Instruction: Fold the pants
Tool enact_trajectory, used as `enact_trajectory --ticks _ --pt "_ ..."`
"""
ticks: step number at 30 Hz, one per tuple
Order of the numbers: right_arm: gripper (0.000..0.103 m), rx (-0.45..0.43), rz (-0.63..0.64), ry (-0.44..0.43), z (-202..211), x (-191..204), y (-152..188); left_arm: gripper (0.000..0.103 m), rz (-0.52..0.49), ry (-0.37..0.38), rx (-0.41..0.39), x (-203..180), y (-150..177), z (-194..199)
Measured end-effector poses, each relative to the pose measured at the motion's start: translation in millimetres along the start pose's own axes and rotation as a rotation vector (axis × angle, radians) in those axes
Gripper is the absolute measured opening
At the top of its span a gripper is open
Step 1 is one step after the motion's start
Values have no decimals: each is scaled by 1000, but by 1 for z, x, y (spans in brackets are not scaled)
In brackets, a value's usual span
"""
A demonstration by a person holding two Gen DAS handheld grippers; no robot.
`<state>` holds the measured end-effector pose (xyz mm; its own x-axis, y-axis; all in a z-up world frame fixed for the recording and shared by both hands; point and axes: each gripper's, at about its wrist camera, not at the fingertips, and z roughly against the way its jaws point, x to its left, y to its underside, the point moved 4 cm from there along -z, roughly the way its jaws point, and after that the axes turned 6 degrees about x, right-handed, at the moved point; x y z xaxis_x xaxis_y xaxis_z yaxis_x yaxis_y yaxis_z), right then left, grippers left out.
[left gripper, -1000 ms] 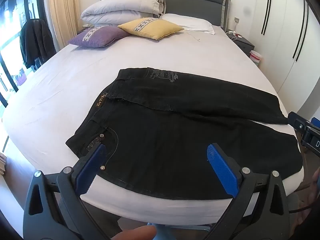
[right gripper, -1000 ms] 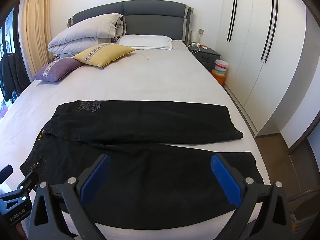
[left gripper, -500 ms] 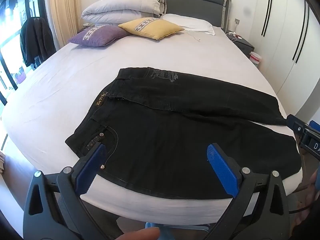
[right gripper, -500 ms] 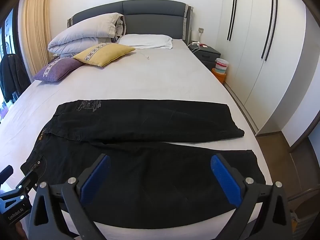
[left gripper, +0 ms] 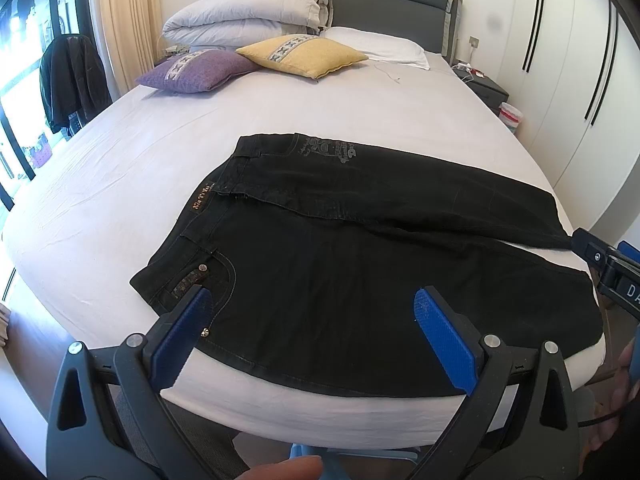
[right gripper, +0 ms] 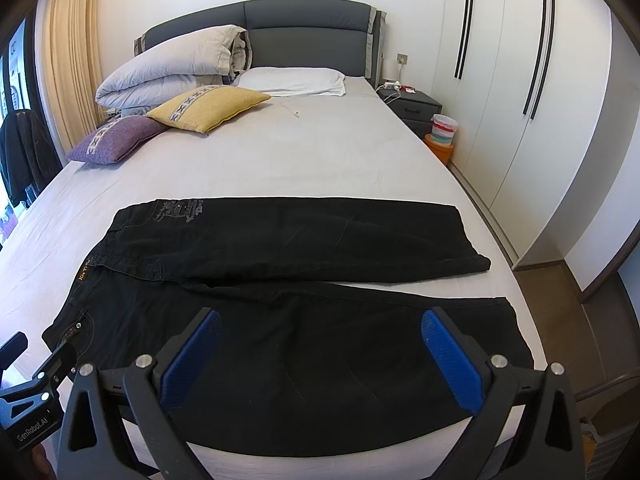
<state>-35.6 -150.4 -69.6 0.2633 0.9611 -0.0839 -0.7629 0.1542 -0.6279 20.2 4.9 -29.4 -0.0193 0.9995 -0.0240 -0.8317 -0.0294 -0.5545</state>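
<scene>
A pair of black denim pants (left gripper: 360, 264) lies spread flat across the foot of a wide bed with a pale lilac sheet (left gripper: 280, 120), waistband toward nine o'clock and the two legs running toward three o'clock, the far leg overlapping the near one at the seat. A brown leather patch (left gripper: 202, 200) marks the waistband, and a grey printed emblem (right gripper: 178, 210) shows on the far hip.

The left tongs (left gripper: 308, 332) hang over the near edge of the bed at six o'clock of the left wrist view, blue pads spread wide, gripping nothing, above the hip pocket and thigh. The right tongs (right gripper: 318, 354) hang likewise over the near leg, blue pads apart and empty. Whether either touches the cloth cannot be told.

At twelve o'clock, against the dark grey padded headboard (right gripper: 304, 36), sit a folded grey duvet (right gripper: 172, 68), a flat white pillow (right gripper: 296, 80), a yellow square cushion (right gripper: 208, 108) and a purple square cushion (right gripper: 116, 140). White wardrobe doors with black handles (right gripper: 520, 80) fill the two o'clock side, beside a grey nightstand (right gripper: 414, 106).
</scene>
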Motion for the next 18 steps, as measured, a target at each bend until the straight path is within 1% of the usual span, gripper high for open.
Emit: enact_trajectory --ticks 18 --pt "103 2 -4 -4 0 0 1 103 1 1 1 0 0 0"
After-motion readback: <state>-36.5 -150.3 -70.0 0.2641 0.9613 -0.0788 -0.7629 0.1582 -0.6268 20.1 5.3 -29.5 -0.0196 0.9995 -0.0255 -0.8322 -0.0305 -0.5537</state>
